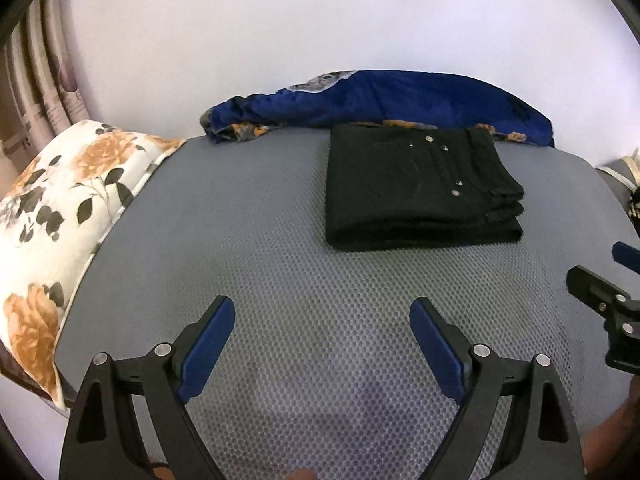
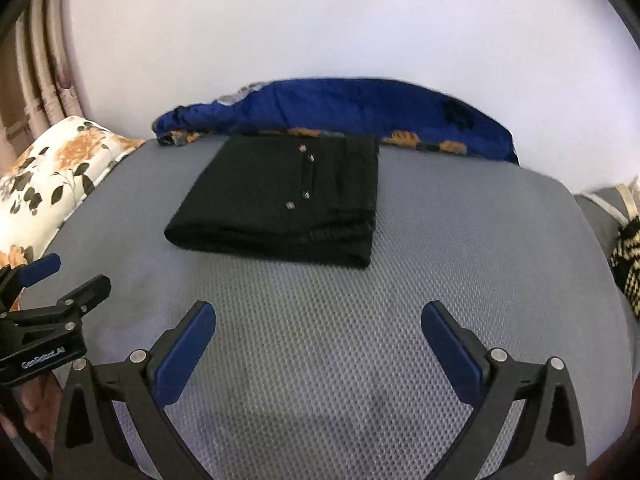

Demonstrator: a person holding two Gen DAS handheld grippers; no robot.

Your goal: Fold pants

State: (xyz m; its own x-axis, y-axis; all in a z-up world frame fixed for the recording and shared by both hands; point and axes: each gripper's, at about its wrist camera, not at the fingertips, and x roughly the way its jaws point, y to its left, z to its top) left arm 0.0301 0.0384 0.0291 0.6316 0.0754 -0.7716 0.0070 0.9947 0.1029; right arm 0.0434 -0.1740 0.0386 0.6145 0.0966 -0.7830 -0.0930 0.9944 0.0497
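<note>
Pants [image 1: 420, 188] are black, folded into a flat rectangle, lying on the grey mesh mattress [image 1: 260, 264] toward its far edge. Metal rivets show on the top layer, and stacked fold edges show on the near and right sides. Their far edge lies just beside a blue blanket [image 1: 400, 100] with orange flowers, bunched against the white wall.

My left gripper [image 1: 322, 312] is spread wide, blue pads apart, nothing between them, only mattress under the gap. It hangs near the front of the mattress, well apart from the pants. My right gripper [image 2: 318, 316] is also spread wide and empty, over bare mesh, pants ahead and a bit left in its view. Neither gripper touches the pants.

The two grippers sit side by side; each shows at the edge of the other's view. A floral pillow [image 1: 60, 208] lies at the left side of the mattress. Striped cloth [image 2: 628, 264] is at the right edge, too cut off to identify.
</note>
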